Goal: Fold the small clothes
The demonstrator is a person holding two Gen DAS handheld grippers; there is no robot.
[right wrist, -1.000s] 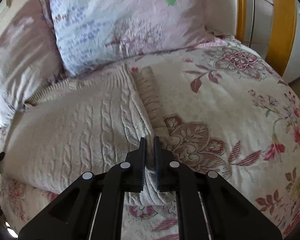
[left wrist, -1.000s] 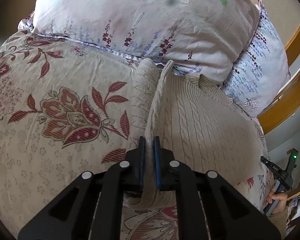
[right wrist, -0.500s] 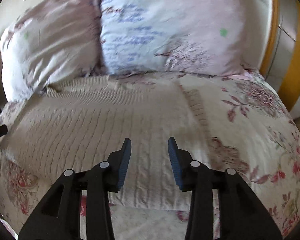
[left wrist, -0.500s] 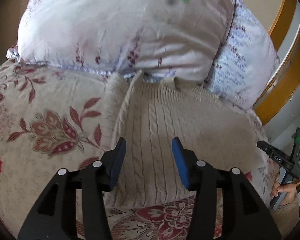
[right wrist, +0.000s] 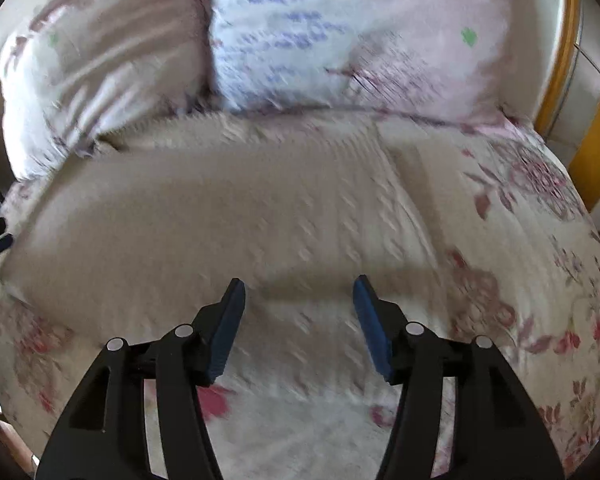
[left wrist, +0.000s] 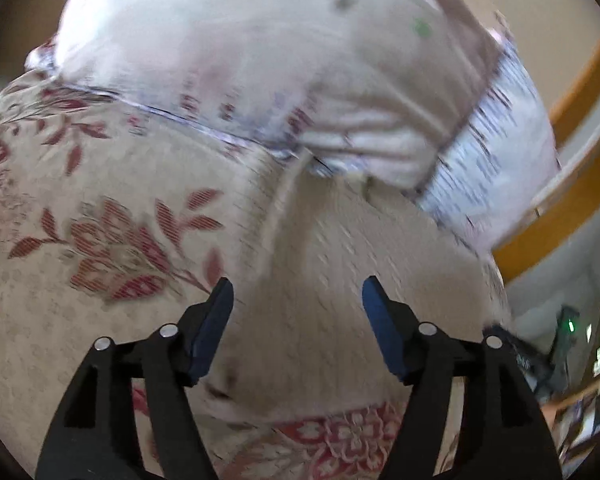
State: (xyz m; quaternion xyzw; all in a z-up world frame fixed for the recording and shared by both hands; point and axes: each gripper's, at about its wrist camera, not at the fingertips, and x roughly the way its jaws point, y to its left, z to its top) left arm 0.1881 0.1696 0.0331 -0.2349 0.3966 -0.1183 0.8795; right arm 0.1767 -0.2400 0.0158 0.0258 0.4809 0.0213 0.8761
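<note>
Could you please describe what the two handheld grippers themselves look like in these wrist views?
Both look alike: the left gripper and right gripper have matte black angular bodies with cut-out openings, round silver pins at the joints, and flat blue pads lining the finger tips. No cables, markings or sleeves show.

Beige cable-knit sweater [right wrist: 228, 208] lies flat on floral bedspread, top edge touching pillows; blurred.

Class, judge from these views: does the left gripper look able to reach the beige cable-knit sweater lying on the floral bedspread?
Probably yes. The left gripper is open right above the beige cable-knit sweater, and nothing lies between its fingers and the knit; the pillows sit further back.
</note>
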